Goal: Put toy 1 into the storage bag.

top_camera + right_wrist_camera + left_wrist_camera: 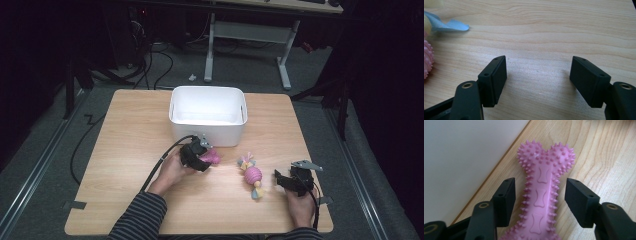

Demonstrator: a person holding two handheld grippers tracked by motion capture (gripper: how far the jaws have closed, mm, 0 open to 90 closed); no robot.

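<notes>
Tools both gape: left tool (540,200) straddles pink spiky bone toy (544,195) ungripped, right tool (537,80) empty.

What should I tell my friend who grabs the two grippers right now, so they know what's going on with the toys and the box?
Left gripper: open, jaws on either side of the pink bone toy, not yet squeezing it. The bone lies flat on the table, right beside the white box.
Right gripper: open, nothing between its jaws, resting near the table's right front corner.
Pink ball toy with ribbon tails lies on the table between the two grippers.
Done: nothing shows in the box.
Left, probably: close on the bone, lift it, put it in the box; then the ball toy.
</notes>
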